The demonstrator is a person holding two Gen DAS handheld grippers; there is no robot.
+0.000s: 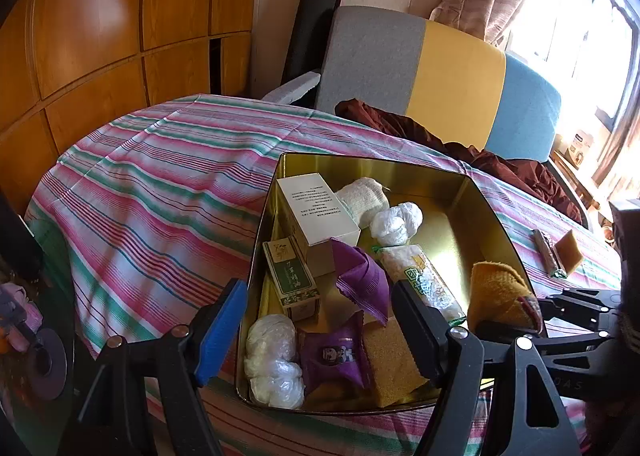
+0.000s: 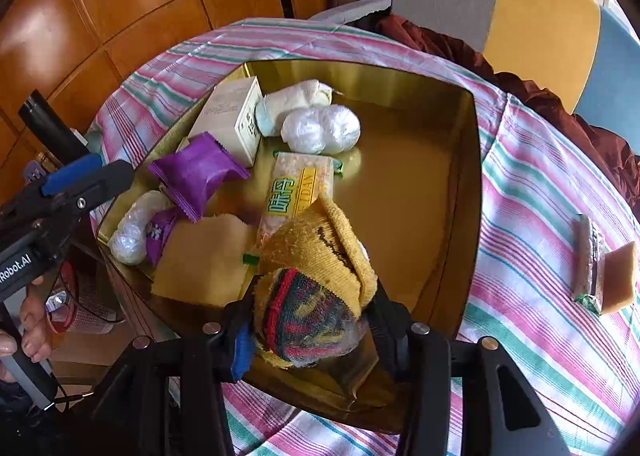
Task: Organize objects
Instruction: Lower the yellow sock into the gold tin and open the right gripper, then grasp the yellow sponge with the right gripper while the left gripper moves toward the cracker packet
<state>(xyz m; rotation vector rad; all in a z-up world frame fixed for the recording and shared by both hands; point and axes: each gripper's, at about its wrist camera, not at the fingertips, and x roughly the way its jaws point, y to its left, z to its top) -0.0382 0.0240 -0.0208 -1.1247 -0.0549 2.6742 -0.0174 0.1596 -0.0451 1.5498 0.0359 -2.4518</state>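
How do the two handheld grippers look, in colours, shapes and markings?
Both are black plastic linkage frames with silver rivets. The left gripper and the right gripper each carry one blue pad and one black pad. White lettering "Robot.AI" marks the left one's body.

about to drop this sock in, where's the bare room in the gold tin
Free: the tin floor's right half, between the plastic-wrapped ball, the rice cracker pack and the right wall. Crowded: the left side, with the white box, purple packets and yellow cloth. The right gripper holds the sock over the near rim.
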